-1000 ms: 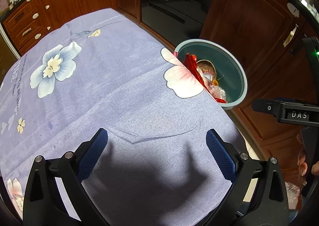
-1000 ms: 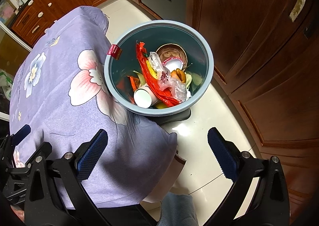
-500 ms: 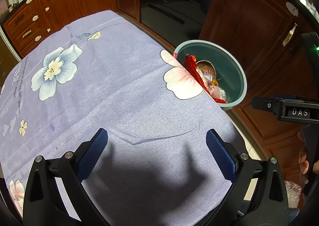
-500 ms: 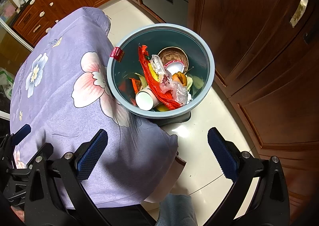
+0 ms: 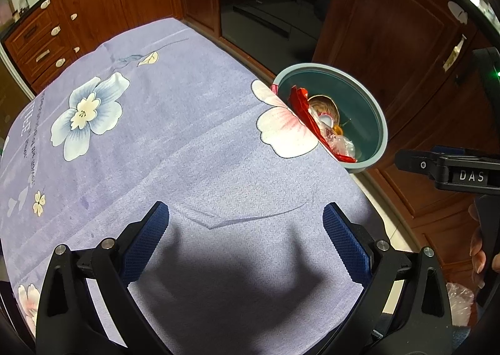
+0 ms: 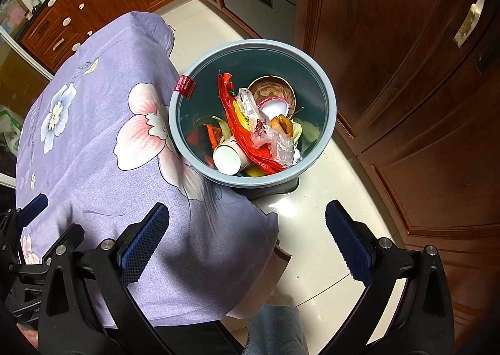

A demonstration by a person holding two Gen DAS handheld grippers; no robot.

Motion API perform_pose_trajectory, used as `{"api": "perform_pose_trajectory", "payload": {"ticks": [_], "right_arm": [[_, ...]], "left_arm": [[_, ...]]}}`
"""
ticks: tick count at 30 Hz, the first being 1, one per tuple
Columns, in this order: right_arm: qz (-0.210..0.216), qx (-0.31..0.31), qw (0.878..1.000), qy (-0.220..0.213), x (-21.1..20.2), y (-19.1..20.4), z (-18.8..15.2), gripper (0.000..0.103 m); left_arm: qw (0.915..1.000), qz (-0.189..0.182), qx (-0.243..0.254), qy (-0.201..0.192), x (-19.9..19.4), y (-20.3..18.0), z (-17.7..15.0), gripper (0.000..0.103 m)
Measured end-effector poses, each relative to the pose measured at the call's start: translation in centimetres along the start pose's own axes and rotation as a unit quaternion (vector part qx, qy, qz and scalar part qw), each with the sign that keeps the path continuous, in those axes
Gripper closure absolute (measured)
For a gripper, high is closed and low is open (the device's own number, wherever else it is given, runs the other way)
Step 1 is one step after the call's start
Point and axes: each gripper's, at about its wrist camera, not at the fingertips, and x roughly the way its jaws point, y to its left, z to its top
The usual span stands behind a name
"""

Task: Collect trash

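We are holding the left gripper (image 5: 245, 230) above the purple flowered tablecloth (image 5: 175, 142), at the bottom of the left wrist frame, with its blue-padded fingers spread wide and nothing lying between them. Its shadow is falling on the cloth at lower centre. At the right edge of that frame, part of our right gripper (image 5: 450, 167) is showing, marked "DAS".

In the right wrist frame we are keeping the right gripper (image 6: 247, 230) released too, jaws wide apart and gripping nothing, over the table corner and the pale floor (image 6: 315, 217) at the bottom of the picture.

The trash is sitting in the round grey-blue bin (image 6: 328, 123) at the centre of that frame, which is standing on the floor right against the draped table edge. Inside it we are seeing a red and yellow wrapper (image 6: 237, 123), a crumpled clear plastic bag (image 6: 268, 136), a white paper cup (image 6: 228, 159) lying on its side at the lower left of the bin, and a brown bowl (image 6: 272, 93) at the upper right. Brown wooden cabinets (image 6: 406, 73) are filling the right side of the frame.
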Motion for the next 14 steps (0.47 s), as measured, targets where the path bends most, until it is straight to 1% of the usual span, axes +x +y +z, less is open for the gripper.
{"api": "perform_pose_trajectory", "payload": {"ticks": [14], "right_arm": [[-0.003,-0.003,1.000,-0.002,-0.33,-0.06,0.11,0.007]], "left_arm": [[0.9999,0.009,-0.007,0.005,0.01,0.16,-0.03,0.004]]}}
